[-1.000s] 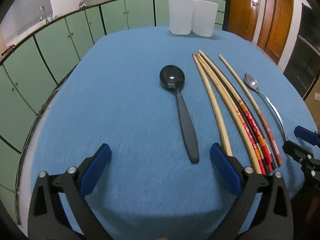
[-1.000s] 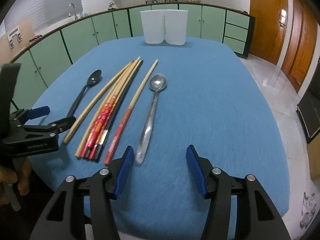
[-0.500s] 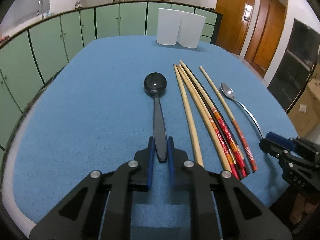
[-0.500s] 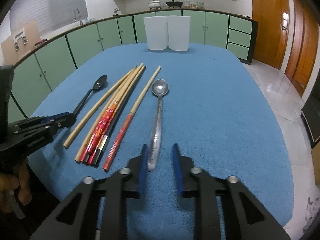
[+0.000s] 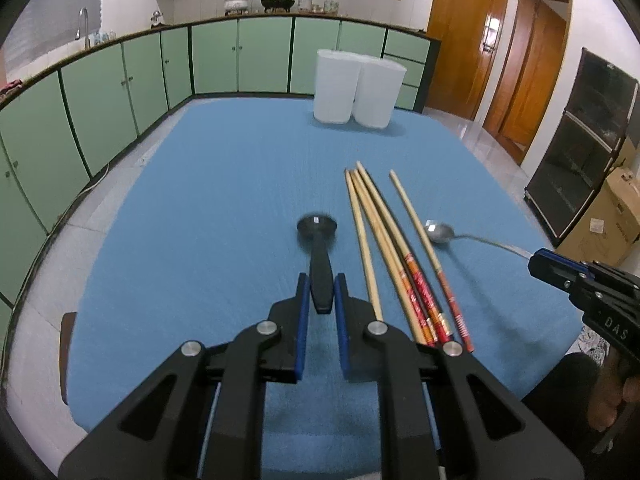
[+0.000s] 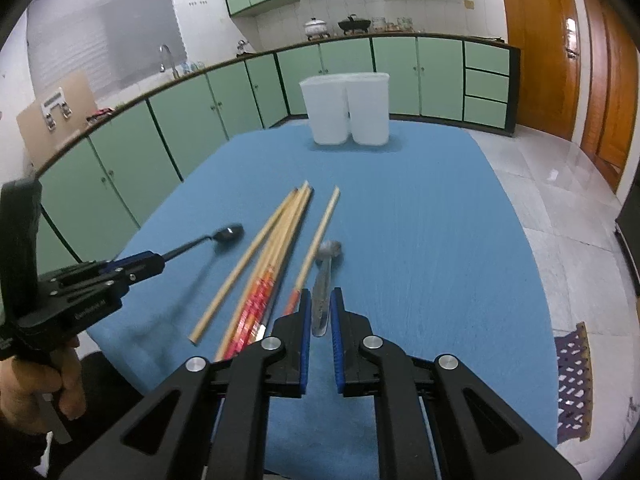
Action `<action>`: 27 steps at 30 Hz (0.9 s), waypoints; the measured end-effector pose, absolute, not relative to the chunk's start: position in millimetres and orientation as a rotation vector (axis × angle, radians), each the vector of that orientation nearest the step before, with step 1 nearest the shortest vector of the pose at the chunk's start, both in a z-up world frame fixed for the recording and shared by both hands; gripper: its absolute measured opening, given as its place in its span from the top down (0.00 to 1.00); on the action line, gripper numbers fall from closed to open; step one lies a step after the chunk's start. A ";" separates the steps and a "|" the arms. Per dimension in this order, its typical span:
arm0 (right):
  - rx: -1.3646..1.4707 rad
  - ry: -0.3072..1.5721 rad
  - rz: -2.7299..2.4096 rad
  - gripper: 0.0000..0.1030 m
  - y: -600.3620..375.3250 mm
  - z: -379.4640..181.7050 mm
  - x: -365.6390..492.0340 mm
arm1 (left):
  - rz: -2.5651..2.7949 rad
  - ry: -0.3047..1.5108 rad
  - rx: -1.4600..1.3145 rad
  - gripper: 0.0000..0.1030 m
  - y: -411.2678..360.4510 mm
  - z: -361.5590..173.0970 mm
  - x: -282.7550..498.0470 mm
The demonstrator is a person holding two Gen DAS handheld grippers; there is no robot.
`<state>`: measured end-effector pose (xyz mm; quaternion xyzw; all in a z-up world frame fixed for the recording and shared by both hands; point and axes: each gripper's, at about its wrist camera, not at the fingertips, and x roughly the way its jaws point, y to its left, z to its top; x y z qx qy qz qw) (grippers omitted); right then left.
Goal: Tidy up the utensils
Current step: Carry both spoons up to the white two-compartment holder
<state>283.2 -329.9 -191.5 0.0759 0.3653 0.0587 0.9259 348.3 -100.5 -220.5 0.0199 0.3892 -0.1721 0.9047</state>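
Note:
My left gripper [image 5: 321, 284] is shut on the handle of a black spoon [image 5: 318, 236] and holds it lifted above the blue tablecloth; it also shows in the right wrist view [image 6: 226, 234]. My right gripper [image 6: 320, 300] is shut on the handle of a metal spoon [image 6: 325, 276], also lifted; its bowl shows in the left wrist view [image 5: 439, 232]. Several wooden chopsticks [image 5: 384, 240] with red ends lie on the cloth between the two spoons. Two white containers [image 5: 356, 94] stand side by side at the far end of the table.
The table has a blue cloth [image 5: 224, 184] with rounded edges. Green kitchen cabinets [image 5: 120, 76] run along the left and back. Wooden doors [image 5: 468, 36] and a dark cabinet [image 5: 580, 140] stand on the right. A cardboard box [image 5: 612, 220] sits by the table's right side.
Both grippers have closed on their spoons and lifted them off the cloth. The chopsticks have not moved.

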 end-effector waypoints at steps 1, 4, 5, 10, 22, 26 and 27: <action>0.151 0.746 0.120 0.91 -329.9 -187.9 285.6 | -0.359 0.796 0.039 0.89 -99.3 -215.7 348.0; 0.144 0.748 0.130 0.91 -329.4 -176.3 293.8 | -0.366 0.777 0.051 0.89 -99.1 -202.4 350.3; 0.139 0.752 0.134 0.91 -329.4 -172.0 297.0 | -0.375 0.778 0.050 0.89 -98.5 -198.0 352.4; 0.135 0.774 0.147 0.92 -336.2 -152.4 313.9 | -0.423 0.801 0.036 0.89 -95.3 -179.1 365.1; 0.147 0.841 0.183 0.97 -351.1 -124.6 336.6 | -0.509 0.811 0.070 0.89 -102.3 -134.3 386.6; 0.172 0.846 0.192 0.97 -356.9 -117.1 342.2 | -0.550 0.825 0.047 0.89 -106.8 -118.9 398.8; 0.174 0.844 0.194 0.97 -358.2 -111.8 346.2 | -0.556 0.819 0.049 0.89 -109.6 -112.3 403.6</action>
